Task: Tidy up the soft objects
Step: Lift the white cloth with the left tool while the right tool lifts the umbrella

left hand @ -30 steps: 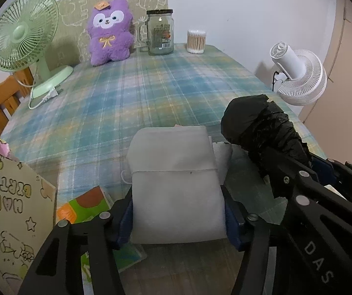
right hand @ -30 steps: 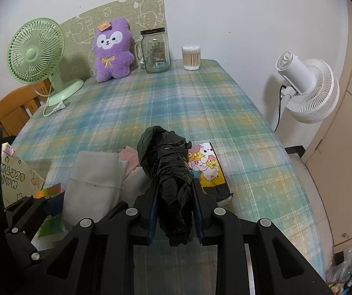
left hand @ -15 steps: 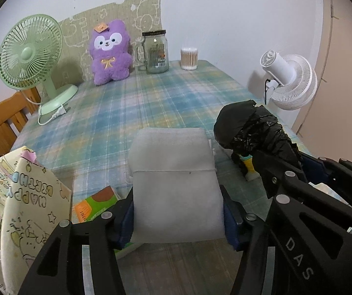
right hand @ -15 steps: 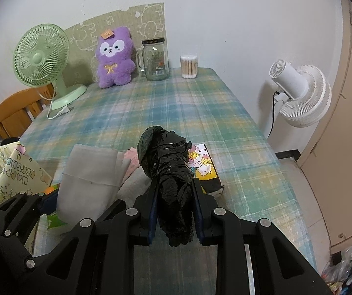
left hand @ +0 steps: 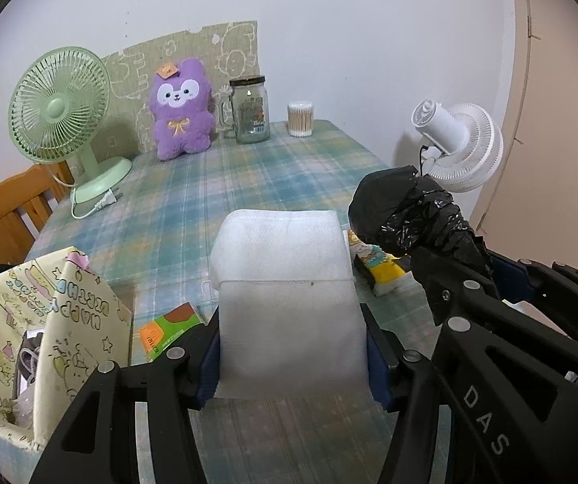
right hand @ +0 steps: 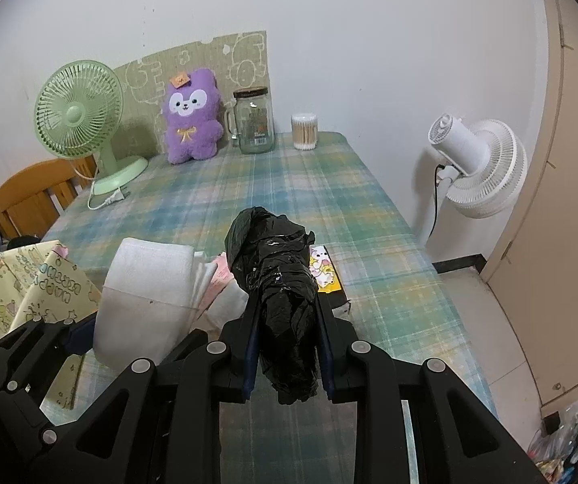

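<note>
My left gripper is shut on a folded white towel and holds it above the near end of the plaid table. The towel also shows at the left of the right wrist view. My right gripper is shut on a black plastic bundle, held up beside the towel; the bundle shows in the left wrist view. A yellow "Happy Birthday" gift bag stands open at the lower left. A purple plush toy sits at the far end.
A green fan, a glass jar and a cotton swab tub stand at the far end. Tissue packs and pale cloths lie near me. A white fan and a wooden chair flank the table.
Both grippers have risen and drawn back from the table with the towel and the black bundle still held. The gift bag has come further into view on the left.
</note>
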The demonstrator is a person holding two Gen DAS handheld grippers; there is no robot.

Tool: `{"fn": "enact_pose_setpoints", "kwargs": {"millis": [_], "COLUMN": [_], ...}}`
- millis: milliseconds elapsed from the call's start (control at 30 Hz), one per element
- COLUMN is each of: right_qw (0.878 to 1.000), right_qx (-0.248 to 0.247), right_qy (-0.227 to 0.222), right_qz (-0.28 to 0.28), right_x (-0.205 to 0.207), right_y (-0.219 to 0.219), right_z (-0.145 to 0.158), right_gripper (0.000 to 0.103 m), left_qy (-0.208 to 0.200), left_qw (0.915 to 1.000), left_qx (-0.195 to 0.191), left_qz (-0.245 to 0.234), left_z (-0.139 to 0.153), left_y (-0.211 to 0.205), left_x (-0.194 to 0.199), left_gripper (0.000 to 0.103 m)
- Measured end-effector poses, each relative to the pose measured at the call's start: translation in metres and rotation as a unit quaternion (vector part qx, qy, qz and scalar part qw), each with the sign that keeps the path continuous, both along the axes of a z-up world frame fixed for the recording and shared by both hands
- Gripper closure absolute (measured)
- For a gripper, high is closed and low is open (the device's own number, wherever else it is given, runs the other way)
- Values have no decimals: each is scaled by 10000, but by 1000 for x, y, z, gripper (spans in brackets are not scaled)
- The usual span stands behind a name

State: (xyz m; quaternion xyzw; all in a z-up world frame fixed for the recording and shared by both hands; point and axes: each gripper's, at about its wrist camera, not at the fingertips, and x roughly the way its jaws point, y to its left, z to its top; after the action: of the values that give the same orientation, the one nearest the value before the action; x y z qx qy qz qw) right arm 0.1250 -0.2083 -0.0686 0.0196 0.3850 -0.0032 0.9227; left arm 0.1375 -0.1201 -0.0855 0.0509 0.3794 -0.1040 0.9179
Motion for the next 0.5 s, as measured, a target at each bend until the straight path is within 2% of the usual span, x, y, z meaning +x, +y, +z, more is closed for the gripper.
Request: {"fn": "enact_pose_setpoints", "kwargs": {"millis": [500], "right_qw": [9996], "right_qx": [59], "right_qy": [-257], "right_qz": [-40], "right_x": [-31], "right_y": [0], "right_z": [34], "right_gripper": [75], "left_qy": [-297], "left_qw": [9996], "left_qx": [-25], "left_qz": [-12], "left_z": [35], "left_y": [-2], "left_x": [-32], "left_gripper": [43]}}
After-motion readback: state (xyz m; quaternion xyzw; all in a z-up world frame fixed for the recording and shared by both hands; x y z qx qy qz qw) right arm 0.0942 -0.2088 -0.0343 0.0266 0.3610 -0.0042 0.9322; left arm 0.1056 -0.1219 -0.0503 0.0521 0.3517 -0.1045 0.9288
